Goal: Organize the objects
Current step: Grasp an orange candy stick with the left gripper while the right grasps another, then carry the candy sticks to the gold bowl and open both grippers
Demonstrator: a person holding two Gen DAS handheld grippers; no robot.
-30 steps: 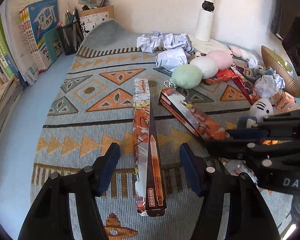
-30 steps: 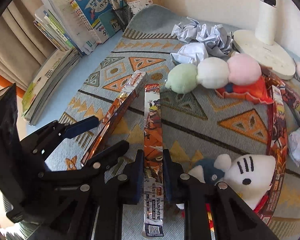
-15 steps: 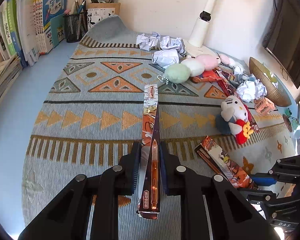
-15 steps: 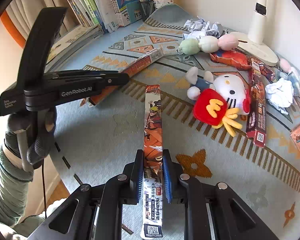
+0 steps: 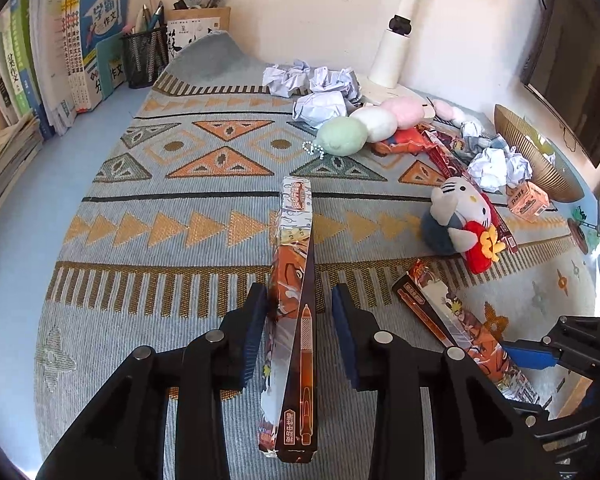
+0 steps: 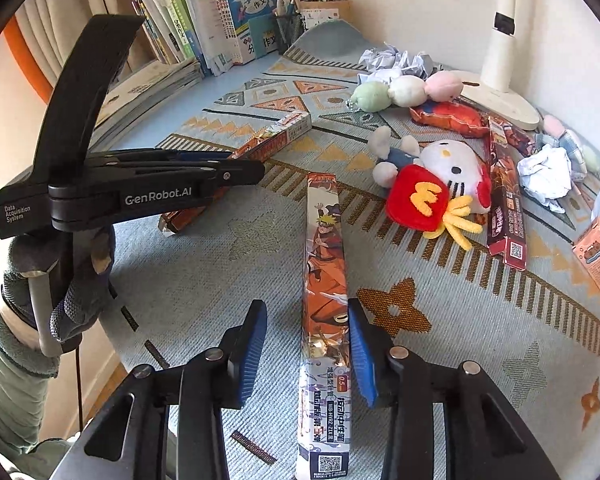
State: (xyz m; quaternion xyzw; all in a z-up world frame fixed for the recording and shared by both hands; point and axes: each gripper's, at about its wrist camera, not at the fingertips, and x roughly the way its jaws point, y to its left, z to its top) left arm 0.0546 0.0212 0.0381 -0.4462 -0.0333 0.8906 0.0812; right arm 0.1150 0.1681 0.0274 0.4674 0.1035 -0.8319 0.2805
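Left gripper [image 5: 299, 334] spread around a pen box [image 5: 292, 312]; right gripper [image 6: 308, 354] spread around another box [image 6: 326, 300].

Black left tool [image 6: 244, 170] printed "GenRobot.AI", blue-padded fingers [image 6: 252, 354], grey knit glove [image 6: 72, 280], green sleeve [image 6: 8, 392].

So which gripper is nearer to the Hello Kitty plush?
Right. The right gripper straddles a pen box just in front of the Hello Kitty plush. The left gripper sits farther to its left.

A patterned rug [image 5: 148, 184] carries pen boxes [image 6: 326, 272], plush toys [image 6: 432, 184] and crumpled paper [image 5: 320, 104].
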